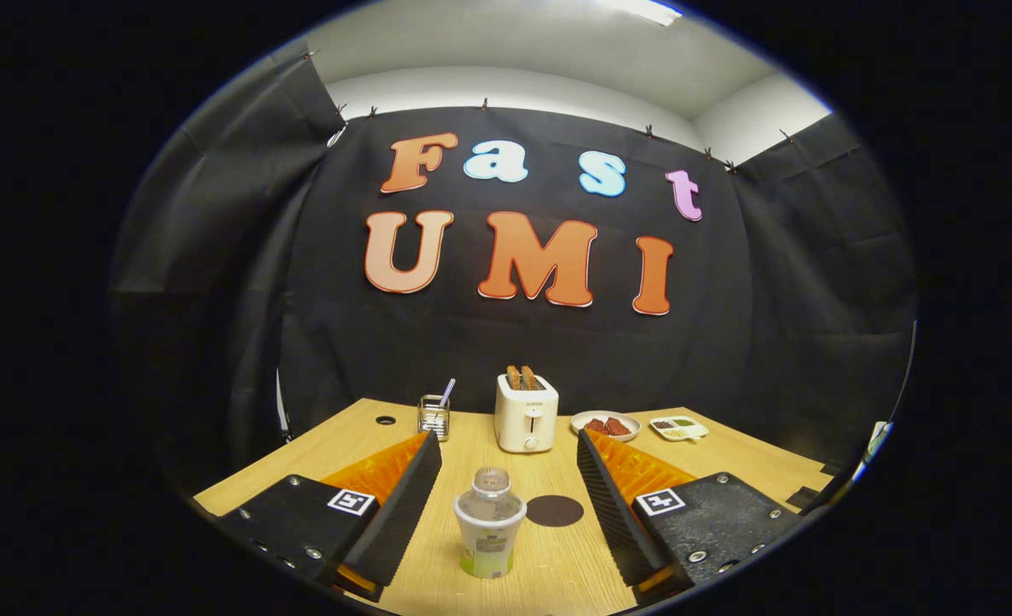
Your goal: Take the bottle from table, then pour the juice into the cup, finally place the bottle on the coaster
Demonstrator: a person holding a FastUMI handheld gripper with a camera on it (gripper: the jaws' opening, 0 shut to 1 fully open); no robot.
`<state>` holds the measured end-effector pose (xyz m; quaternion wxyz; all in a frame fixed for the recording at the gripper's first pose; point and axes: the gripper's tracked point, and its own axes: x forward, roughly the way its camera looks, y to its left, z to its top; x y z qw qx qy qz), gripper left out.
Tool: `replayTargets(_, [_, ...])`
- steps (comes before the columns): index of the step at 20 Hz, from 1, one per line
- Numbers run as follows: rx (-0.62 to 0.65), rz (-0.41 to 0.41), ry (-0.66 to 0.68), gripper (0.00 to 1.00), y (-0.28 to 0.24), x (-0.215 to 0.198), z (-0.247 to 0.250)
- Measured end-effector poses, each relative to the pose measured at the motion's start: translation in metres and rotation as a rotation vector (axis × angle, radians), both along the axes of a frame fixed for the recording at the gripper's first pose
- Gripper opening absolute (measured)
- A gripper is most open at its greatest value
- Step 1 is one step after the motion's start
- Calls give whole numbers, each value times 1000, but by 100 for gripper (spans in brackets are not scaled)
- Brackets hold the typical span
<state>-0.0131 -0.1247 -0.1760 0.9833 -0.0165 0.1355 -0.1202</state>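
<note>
A small clear bottle with a pale green and white label stands upright on the wooden table. It sits between my two fingers, nearer their bases than their tips, touching neither. My gripper is open wide. A dark round coaster lies flat on the table just right of the bottle, also between the fingers.
Beyond the fingertips stands a white toaster with two slices of toast in it. To its left is a small wire holder with a utensil. To its right lie a plate of red food and a small divided dish.
</note>
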Motion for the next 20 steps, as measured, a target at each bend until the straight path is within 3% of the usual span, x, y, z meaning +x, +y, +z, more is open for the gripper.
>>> replayTargets(4, [-4,12,17,95,4,-6,-26])
replayTargets(10, [100,-5,-5,95,-6,-13,-64])
replayTargets(14, [119,56,33,95,2,-9,-96])
replayTargets(20, [34,149,120,94,16,2,-125])
